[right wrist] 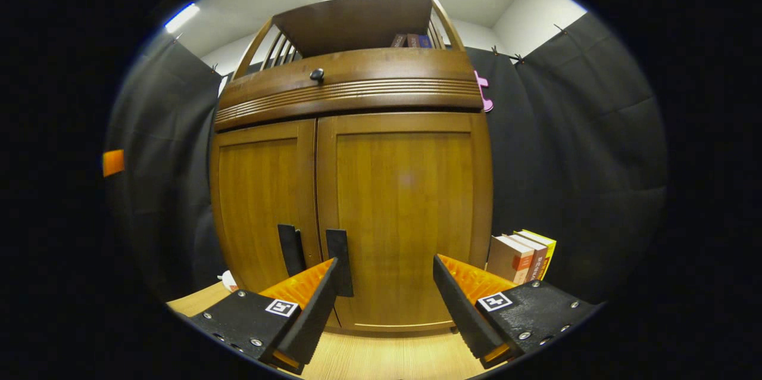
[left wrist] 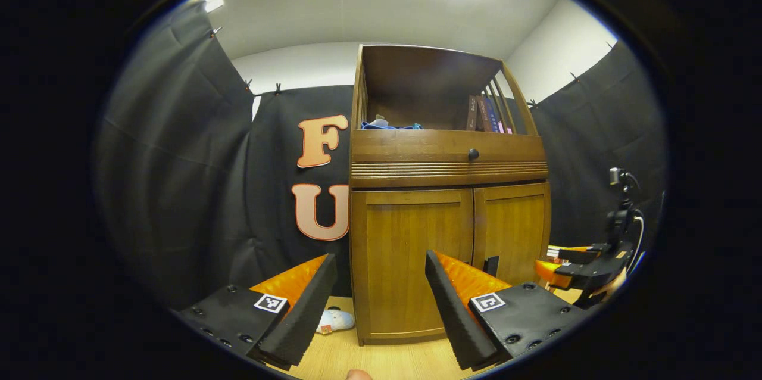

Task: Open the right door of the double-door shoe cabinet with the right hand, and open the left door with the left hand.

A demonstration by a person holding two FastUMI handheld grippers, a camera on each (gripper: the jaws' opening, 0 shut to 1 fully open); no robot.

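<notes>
Both doors of the shoe cabinet (right wrist: 357,189) are closed; right gripper (right wrist: 384,302) fingers apart, near the right door's handle (right wrist: 339,261); left gripper (left wrist: 381,302) fingers apart, facing the left door (left wrist: 411,255); books (right wrist: 521,258) stand right of the cabinet; a white toy (left wrist: 335,320) lies left.

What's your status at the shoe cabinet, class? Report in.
Left gripper open, off the cabinet. Right gripper open, facing the right door, near its handle. Both doors shut. Nothing in the way.
</notes>
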